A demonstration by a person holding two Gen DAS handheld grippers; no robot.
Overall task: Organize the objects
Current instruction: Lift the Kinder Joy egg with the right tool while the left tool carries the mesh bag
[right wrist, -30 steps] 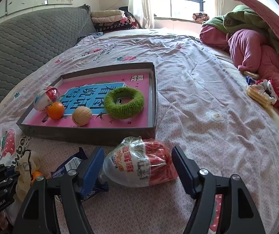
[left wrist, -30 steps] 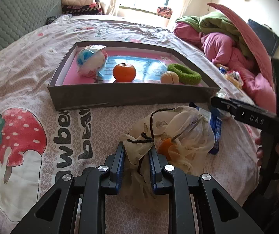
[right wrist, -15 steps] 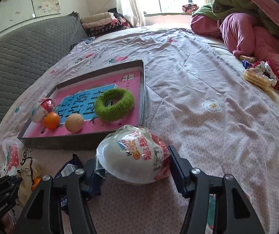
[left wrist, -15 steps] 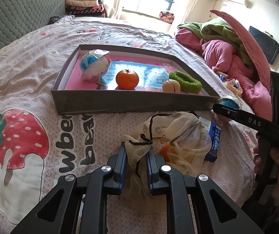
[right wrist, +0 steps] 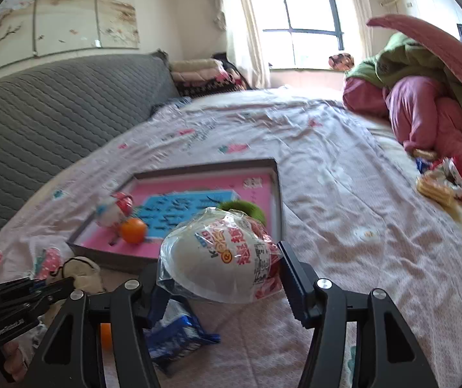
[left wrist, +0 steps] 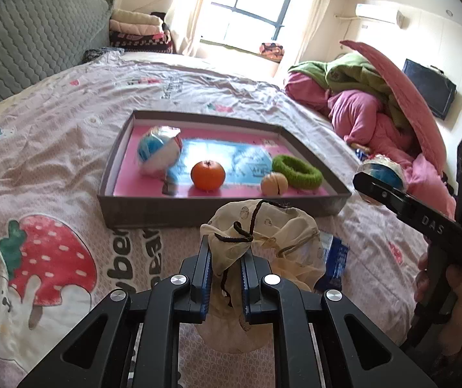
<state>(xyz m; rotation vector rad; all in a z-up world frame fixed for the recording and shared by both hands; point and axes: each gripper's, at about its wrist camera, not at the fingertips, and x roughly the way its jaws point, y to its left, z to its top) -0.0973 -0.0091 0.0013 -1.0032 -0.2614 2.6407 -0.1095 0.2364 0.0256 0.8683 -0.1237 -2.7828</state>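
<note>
Left hand-held gripper (left wrist: 226, 263): clamped tight on the gathered neck of the mesh drawstring pouch (left wrist: 260, 242), cloth pinched between the blue pads.
Right hand-held gripper (right wrist: 221, 274): about half open, closed around the wrapped toy egg (right wrist: 219, 260); pads pressing its two ends through the crinkled film.
Egg, place: clear of the bed (right wrist: 344, 226), in front of the near wall of the tray (right wrist: 276, 194).
Egg, long axis: roughly level, running across from one jaw to the other; white half towards the camera, red half away, printed label facing up.
Pouch, place: neck lifted, belly apparently sagging onto the bed, just short of the tray.
Pouch, axis: neck up and back towards the gripper, cord loop on top; orange fruit inside visible only from the right wrist view.
Tray contents: another wrapped egg (left wrist: 158, 153), tangerine (left wrist: 207, 175), walnut (left wrist: 273, 183), green hair band (left wrist: 297, 171).
Step, judged: carrying both items over the tray wall.
Doing it well: lift high enough to clear the wall; keep the egg level to avoid slipping in the film; aim for the bare pink patches, away from the round items likely to roll.
Risk: pouch belly catching on the tray edge.
</note>
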